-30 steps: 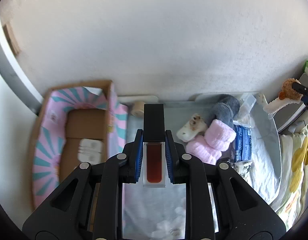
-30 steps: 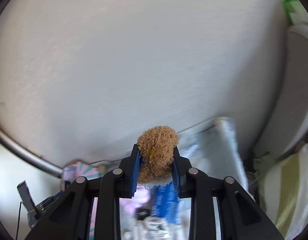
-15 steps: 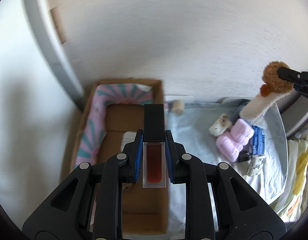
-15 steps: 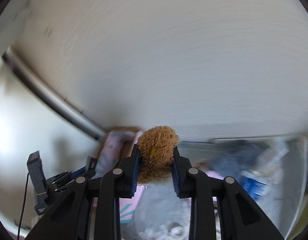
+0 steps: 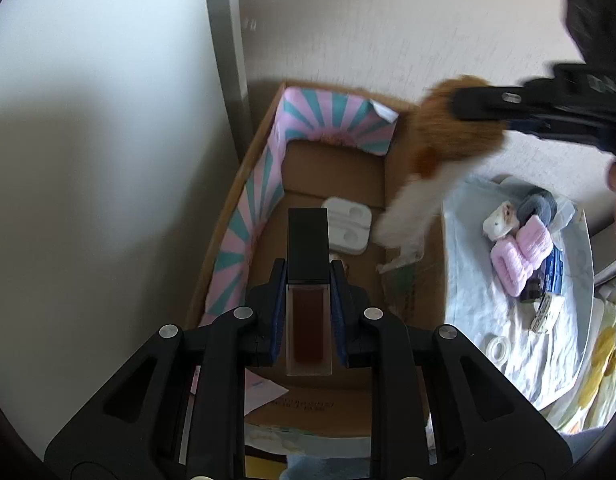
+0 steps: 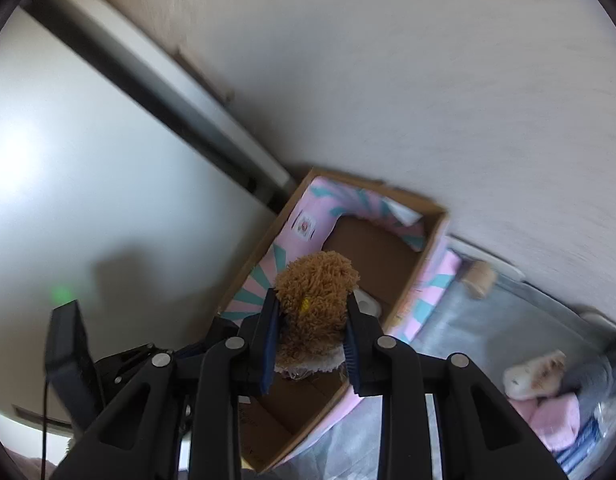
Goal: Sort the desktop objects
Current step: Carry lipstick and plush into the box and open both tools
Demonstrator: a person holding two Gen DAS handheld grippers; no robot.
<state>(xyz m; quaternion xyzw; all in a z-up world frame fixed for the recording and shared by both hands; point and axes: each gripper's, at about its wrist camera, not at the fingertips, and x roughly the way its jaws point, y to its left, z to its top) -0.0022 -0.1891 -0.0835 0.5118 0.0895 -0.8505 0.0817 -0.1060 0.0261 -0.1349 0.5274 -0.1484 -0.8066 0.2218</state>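
Observation:
My left gripper is shut on a lip gloss tube with a black cap and dark red contents, held above the open cardboard box. My right gripper is shut on a brown and white plush toy, whose white body hangs down over the box's right wall. In the left wrist view the right gripper comes in from the upper right. A white earphone case lies on the box floor. The box has pink and teal striped lining.
A grey tray to the right of the box holds pink fluffy items, a small plush, a grey cloth and a blue packet. A tape roll sits by the wall. White wall and a grey post stand behind.
Both grippers have swung left toward the box. The left one with the tube now hangs over the box floor. The right one carried the plush from above the tray to the box.

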